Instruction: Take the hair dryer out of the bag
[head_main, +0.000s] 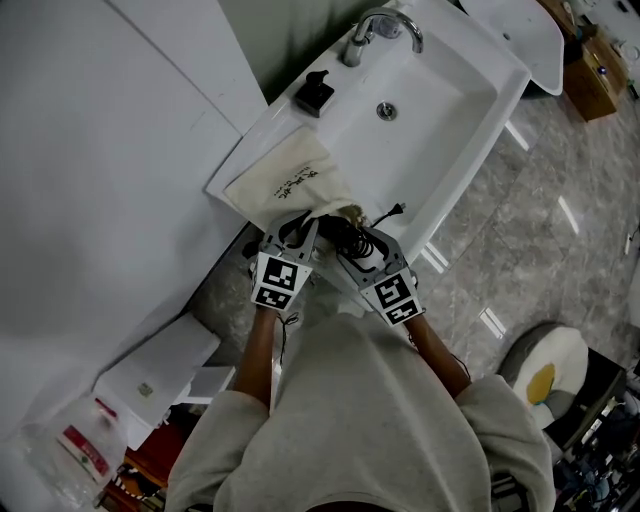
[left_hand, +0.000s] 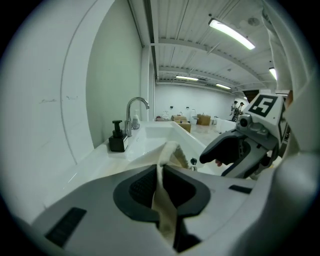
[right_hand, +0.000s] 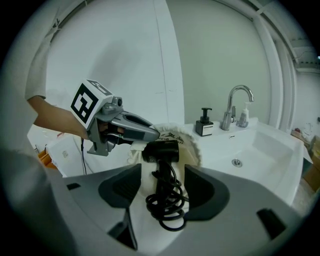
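Note:
A cream cloth bag (head_main: 280, 180) with dark print lies on the counter left of the basin, its mouth toward me. My left gripper (head_main: 293, 232) is shut on the bag's rim; in the left gripper view the cloth edge (left_hand: 167, 155) is pinched between the pads. A black hair dryer (right_hand: 161, 150) sticks out of the bag's mouth, its handle and coiled cord (right_hand: 165, 202) hanging toward me. My right gripper (right_hand: 161, 180) stands open with the handle and cord between its jaws, a gap on each side. The dryer's front end is hidden in the bag.
A white sink basin (head_main: 440, 110) with a chrome faucet (head_main: 375, 25) fills the counter's right part. A black soap dispenser (head_main: 314, 93) stands behind the bag. A white wall runs along the left. A white box (head_main: 160, 365) sits on the floor below left.

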